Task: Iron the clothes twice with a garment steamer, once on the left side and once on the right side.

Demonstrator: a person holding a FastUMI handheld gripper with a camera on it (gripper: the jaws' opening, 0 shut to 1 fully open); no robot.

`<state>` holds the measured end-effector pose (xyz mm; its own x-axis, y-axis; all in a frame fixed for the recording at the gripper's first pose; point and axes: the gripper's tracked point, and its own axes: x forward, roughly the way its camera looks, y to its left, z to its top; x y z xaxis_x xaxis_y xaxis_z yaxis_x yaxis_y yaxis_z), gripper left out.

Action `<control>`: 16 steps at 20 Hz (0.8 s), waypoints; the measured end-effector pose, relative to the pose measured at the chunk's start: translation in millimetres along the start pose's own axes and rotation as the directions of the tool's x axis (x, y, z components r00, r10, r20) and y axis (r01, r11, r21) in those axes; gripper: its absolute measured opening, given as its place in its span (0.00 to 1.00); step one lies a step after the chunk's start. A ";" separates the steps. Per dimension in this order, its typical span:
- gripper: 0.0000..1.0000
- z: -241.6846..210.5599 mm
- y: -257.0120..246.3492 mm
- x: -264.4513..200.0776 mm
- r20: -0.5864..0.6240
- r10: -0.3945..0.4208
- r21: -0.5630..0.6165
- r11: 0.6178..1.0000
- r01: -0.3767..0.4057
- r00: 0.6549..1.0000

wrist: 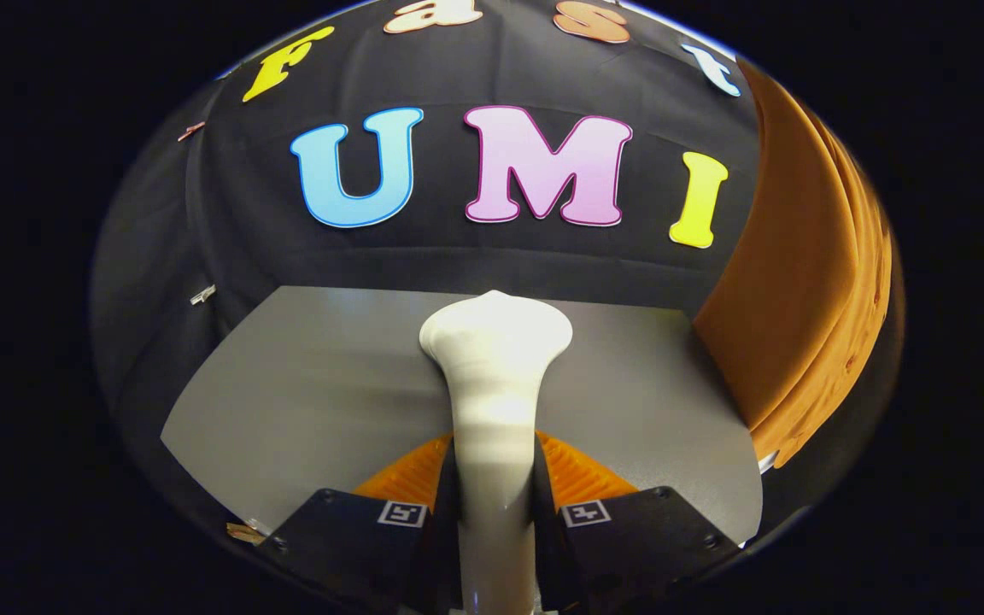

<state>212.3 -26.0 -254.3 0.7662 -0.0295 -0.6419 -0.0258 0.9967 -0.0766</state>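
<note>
Between its fingers, the hand-held gripper clamps the white garment steamer.

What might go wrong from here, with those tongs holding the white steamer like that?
The tongs clamp only the narrow handle of the white steamer, so its wide head could twist or slip. The orange garment hangs off to the right, apart from the head, so a stroke might miss it or bunch its folds.

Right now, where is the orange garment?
In the gripper view, the orange garment hangs off to the right, beyond the grey table, against the black wall. The steamer clamped between the fingers points ahead, left of it.
</note>
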 end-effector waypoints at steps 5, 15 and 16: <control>0.38 2.3 0.5 -1.5 0.014 0.007 -0.014 1.000 -0.007 1.000; 0.38 29.1 -2.7 -48.4 0.147 -0.013 -0.007 1.000 0.014 0.989; 0.38 31.2 -3.2 -56.6 0.163 -0.017 -0.005 1.000 0.018 0.986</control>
<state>189.0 -25.1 -193.9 0.8609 -0.0335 -0.5076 -0.0156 0.9956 -0.0922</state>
